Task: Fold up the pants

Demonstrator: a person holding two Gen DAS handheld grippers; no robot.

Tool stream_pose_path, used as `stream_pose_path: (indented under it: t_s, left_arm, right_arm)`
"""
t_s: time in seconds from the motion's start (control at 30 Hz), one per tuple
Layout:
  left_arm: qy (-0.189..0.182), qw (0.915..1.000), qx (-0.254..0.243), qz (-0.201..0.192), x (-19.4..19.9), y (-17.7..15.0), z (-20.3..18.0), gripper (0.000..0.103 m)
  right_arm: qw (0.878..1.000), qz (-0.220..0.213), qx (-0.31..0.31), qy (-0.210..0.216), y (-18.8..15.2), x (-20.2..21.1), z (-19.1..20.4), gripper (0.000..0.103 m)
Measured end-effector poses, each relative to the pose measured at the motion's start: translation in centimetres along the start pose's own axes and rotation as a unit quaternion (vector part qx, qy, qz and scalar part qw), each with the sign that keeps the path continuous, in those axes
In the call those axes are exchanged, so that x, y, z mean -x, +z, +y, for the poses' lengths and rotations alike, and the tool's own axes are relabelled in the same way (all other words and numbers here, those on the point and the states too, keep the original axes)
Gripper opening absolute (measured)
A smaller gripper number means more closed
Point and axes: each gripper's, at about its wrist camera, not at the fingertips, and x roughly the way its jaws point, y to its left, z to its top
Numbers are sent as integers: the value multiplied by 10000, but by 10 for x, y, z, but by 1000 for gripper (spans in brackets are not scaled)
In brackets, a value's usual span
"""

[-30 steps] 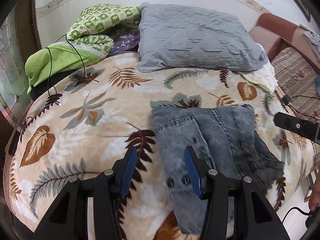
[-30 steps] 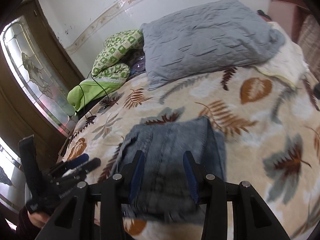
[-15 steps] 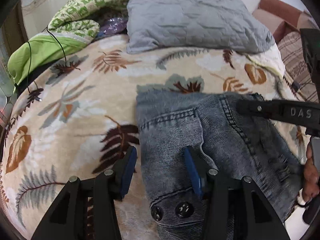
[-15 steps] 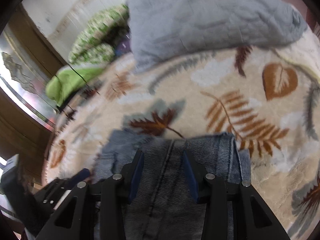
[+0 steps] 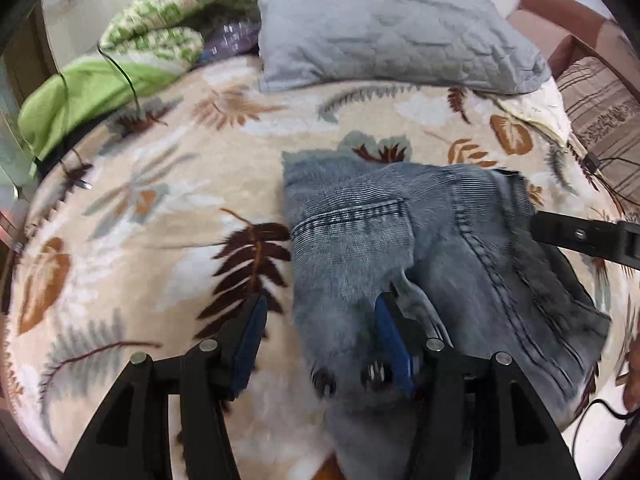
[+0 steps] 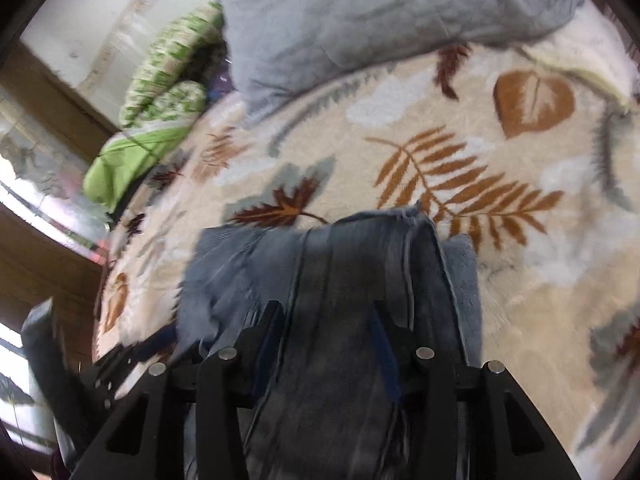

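My two claws, left [image 5: 320, 340] and right [image 6: 324, 344], both spread over the folded jeans [image 5: 420, 248] on the bed blanket [image 5: 160, 208], with grey pillow [image 5: 384, 28] at the far edge.

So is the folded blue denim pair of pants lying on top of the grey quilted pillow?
No, the folded blue denim pants lie on the leaf-print blanket, with a strip of blanket between them and the grey quilted pillow.

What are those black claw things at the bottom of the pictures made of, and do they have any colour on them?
Each is a matte black, angular plastic-looking frame. The left gripper has two fingers lined with blue pads and round silver screw heads along its arms. The right gripper looks the same: black, triangular cut-outs, silver screws, blue pads. No cables or sleeves show on either; any lettering is not readable here.
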Motion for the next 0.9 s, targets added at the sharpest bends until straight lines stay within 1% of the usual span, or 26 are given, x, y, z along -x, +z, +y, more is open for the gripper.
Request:
stream_pose_path:
  t_s: [0.1,0.2,0.27,0.3,0.37,0.43,0.47,0.53,0.6,0.7,0.77,0.8,0.83,0.9]
  left_arm:
    - [-94,9997,-88,-186,27,-13,-8,57]
    - [-227,9990,-300,-234,42,-28,-23,57]
    - [-161,9987,-461,-172,40,-37,-32,58]
    - [-104,9987,-488,-125,37,-42,-34,58]
    - [-109,9989,-465,-14,29,-49,-36,58]
    - [-121,9987,-493,-7,23,-56,-37,58]
    - [-106,9987,-504,-29,22,-59,-38,59]
    - [31,9977,-665,-156,22,-64,-44,59]
    - [116,9970,-759,-139,24,-63,-47,59]
    - [59,9986,-510,-158,39,-57,-41,58]
    - [128,9981,-477,-363,56,-57,-40,58]
    - [211,9975,-492,-470,63,-58,-40,60]
    - [297,9966,-508,-585,71,-58,-41,67]
    - [440,9939,-505,-879,91,-58,-43,75]
  right_arm:
    - [9998,-124,171,19,-19,31,5,48]
    - [9996,-52,270,-82,-36,41,7,48]
    - [9993,51,332,-181,-49,41,8,48]
    - [9990,129,350,-247,-57,39,8,48]
    - [9985,261,328,-354,-67,34,3,48]
    - [9977,371,255,-516,-79,26,-7,48]
    - [9978,380,218,-493,-84,24,-12,48]
    - [9990,213,190,-342,-92,25,-20,48]
    - [9991,194,158,-343,-92,28,-20,48]
    - [9994,134,122,-298,-91,43,-17,48]
    - [9997,-43,124,-207,-91,62,-13,49]
    - [9996,-194,96,-176,-92,76,-14,49]
    - [9994,-286,89,-172,-93,84,-14,49]
    - [9983,-538,128,-191,-94,106,-13,49]
